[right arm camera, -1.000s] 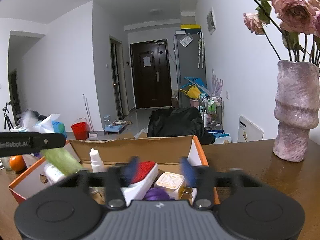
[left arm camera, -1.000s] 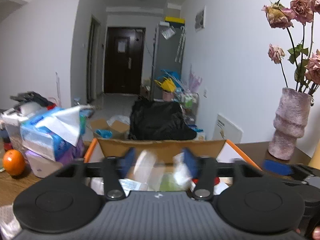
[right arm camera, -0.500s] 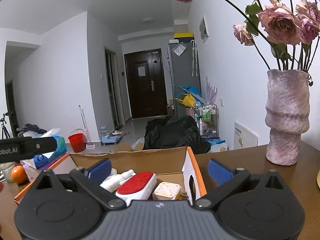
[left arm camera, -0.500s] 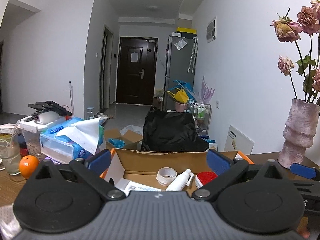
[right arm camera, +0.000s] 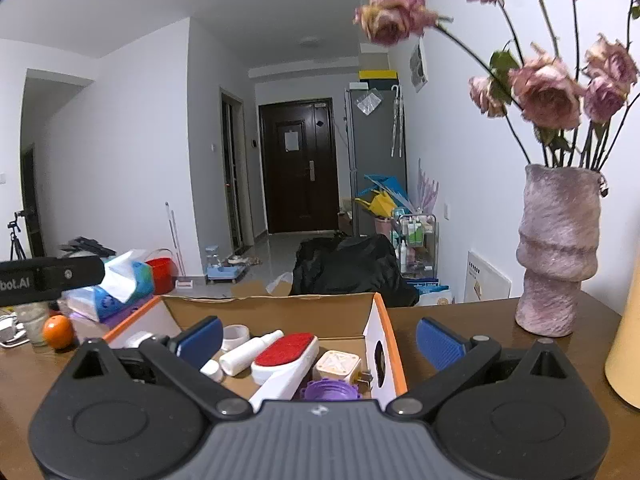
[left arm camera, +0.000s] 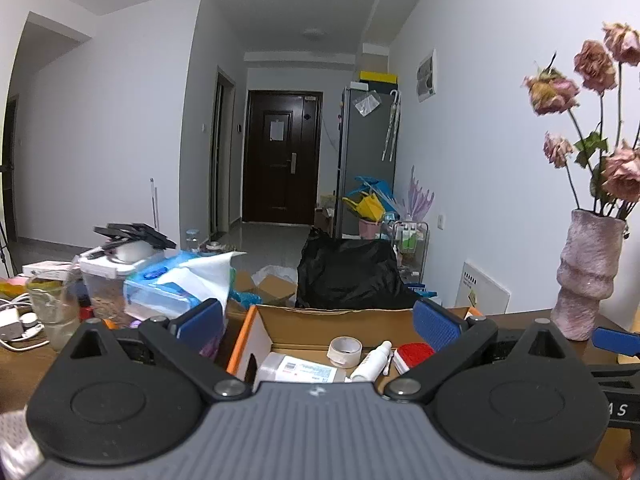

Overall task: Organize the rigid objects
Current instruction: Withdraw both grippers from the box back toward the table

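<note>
An open cardboard box with orange edges (left arm camera: 240, 344) (right arm camera: 386, 322) stands on the wooden table and holds several items: a tape roll (left arm camera: 345, 351), a white bottle (left arm camera: 372, 361) (right arm camera: 250, 351), a red-and-white brush (right arm camera: 286, 358), a cream plug (right arm camera: 337, 365) and a purple lid (right arm camera: 328, 391). My left gripper (left arm camera: 316, 322) is open and empty, above the box's near side. My right gripper (right arm camera: 318, 338) is open and empty, over the box's right half.
A pink vase of dried roses (right arm camera: 556, 252) (left arm camera: 588, 276) stands right of the box. A tissue pack (left arm camera: 176, 292) (right arm camera: 116, 292), a plastic container (left arm camera: 108, 280), a glass (left arm camera: 54, 312) and an orange (right arm camera: 58, 332) crowd the left. A yellow object (right arm camera: 626, 348) is at far right.
Both grippers went from nearly shut to wide open and pulled back and up from the box. The items they were near now lie in the box.
</note>
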Tool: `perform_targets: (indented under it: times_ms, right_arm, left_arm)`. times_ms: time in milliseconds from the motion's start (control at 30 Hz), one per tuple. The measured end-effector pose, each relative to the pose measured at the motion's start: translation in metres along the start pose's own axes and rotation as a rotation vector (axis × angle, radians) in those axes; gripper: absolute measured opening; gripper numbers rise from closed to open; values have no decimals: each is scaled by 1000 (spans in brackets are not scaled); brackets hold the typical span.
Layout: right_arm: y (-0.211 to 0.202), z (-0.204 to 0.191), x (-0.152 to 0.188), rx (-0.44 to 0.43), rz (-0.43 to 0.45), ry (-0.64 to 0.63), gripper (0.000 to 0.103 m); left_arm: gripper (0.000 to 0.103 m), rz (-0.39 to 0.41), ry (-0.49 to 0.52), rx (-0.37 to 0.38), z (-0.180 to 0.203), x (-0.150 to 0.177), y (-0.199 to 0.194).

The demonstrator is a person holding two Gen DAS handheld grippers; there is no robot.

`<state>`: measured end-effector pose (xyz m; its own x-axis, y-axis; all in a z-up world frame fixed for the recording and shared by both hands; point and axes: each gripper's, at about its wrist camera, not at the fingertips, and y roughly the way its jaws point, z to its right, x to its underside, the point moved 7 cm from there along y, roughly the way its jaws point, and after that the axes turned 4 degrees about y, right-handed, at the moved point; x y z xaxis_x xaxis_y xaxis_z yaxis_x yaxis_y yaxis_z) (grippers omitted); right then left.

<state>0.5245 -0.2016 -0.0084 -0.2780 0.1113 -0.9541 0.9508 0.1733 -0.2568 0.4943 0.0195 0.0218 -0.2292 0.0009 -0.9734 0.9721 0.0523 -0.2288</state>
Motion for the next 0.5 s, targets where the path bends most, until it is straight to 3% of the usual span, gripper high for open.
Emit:
perform_targets:
  times_ms: [500]
  right_arm:
    - [-112,-15,8,-5,14,-26,103]
  left_arm:
    - [103,-27,28,28,-10,16,-100]
